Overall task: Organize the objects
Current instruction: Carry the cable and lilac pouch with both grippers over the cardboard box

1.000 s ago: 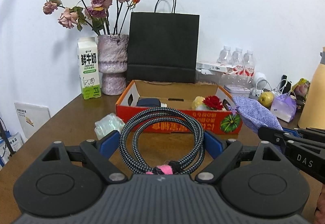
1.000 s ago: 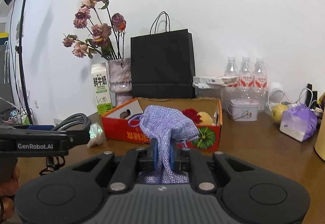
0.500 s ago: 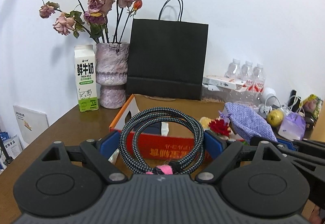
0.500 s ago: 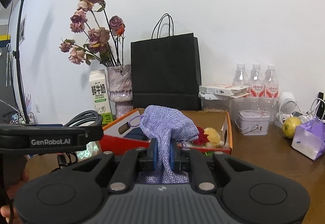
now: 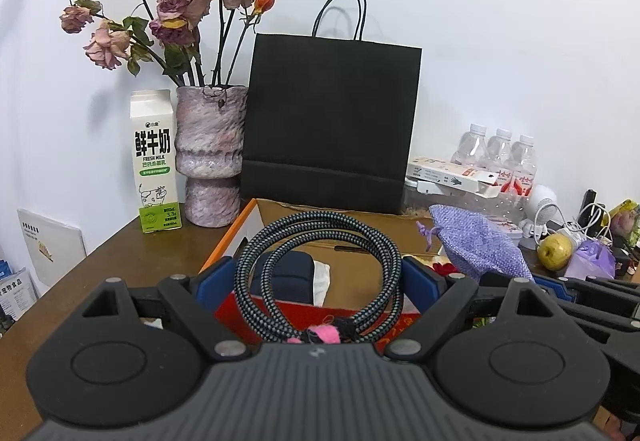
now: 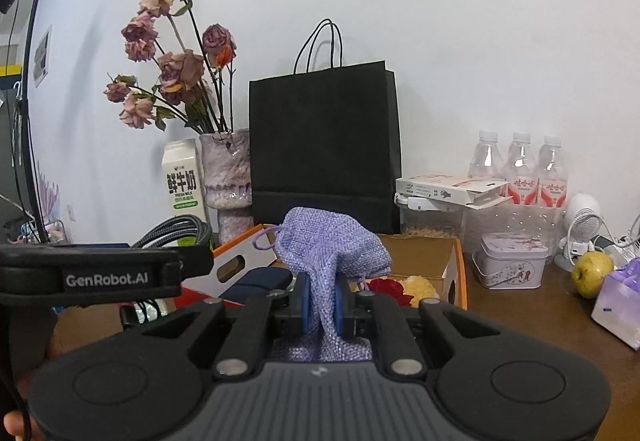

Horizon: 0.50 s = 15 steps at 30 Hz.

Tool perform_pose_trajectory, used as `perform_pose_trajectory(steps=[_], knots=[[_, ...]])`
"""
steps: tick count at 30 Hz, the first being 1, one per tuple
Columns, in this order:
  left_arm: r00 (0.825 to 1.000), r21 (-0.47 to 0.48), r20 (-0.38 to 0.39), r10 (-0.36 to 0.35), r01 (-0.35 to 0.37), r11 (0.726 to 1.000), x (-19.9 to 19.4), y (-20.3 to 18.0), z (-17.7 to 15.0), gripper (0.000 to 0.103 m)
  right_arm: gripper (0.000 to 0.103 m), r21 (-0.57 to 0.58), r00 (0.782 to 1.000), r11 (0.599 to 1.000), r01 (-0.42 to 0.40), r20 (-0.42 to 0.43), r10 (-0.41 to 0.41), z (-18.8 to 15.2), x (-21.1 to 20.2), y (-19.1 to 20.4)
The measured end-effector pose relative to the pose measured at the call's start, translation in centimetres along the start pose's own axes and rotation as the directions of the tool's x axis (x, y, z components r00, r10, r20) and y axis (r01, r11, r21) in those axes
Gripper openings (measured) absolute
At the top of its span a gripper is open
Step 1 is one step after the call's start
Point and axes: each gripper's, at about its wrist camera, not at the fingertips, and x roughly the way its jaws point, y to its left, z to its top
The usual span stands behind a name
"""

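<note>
My left gripper point(image 5: 318, 277) is shut on a coiled braided cable point(image 5: 320, 265) with a pink tie, held over the near left end of an orange cardboard box point(image 5: 236, 237). My right gripper point(image 6: 322, 297) is shut on a purple woven pouch point(image 6: 332, 241), held over the same box point(image 6: 456, 273). The pouch also shows in the left wrist view point(image 5: 476, 245), to the right of the cable. The box holds a dark blue item point(image 5: 288, 273), a red flower point(image 6: 386, 287) and a yellow plush point(image 6: 420, 287).
Behind the box stand a black paper bag point(image 5: 332, 121), a vase of dried roses point(image 5: 210, 153) and a milk carton point(image 5: 156, 161). To the right are water bottles point(image 6: 520, 165), a tin point(image 6: 512, 259), an apple point(image 6: 592, 273) and a purple packet point(image 6: 620, 301).
Both grippers have moved forward and up toward the box, carrying the cable and the pouch. Both now hang over the box's near side.
</note>
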Motion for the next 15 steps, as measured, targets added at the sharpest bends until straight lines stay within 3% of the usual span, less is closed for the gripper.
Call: perform_pose_trajectory(steps=[15], knots=[[0.999,-0.003,-0.019,0.026,-0.026,1.0,5.0,0.7,1.5,0.089,0.011,-0.04,0.999,0.999,-0.012,-0.039,0.011,1.0,5.5,-0.6]])
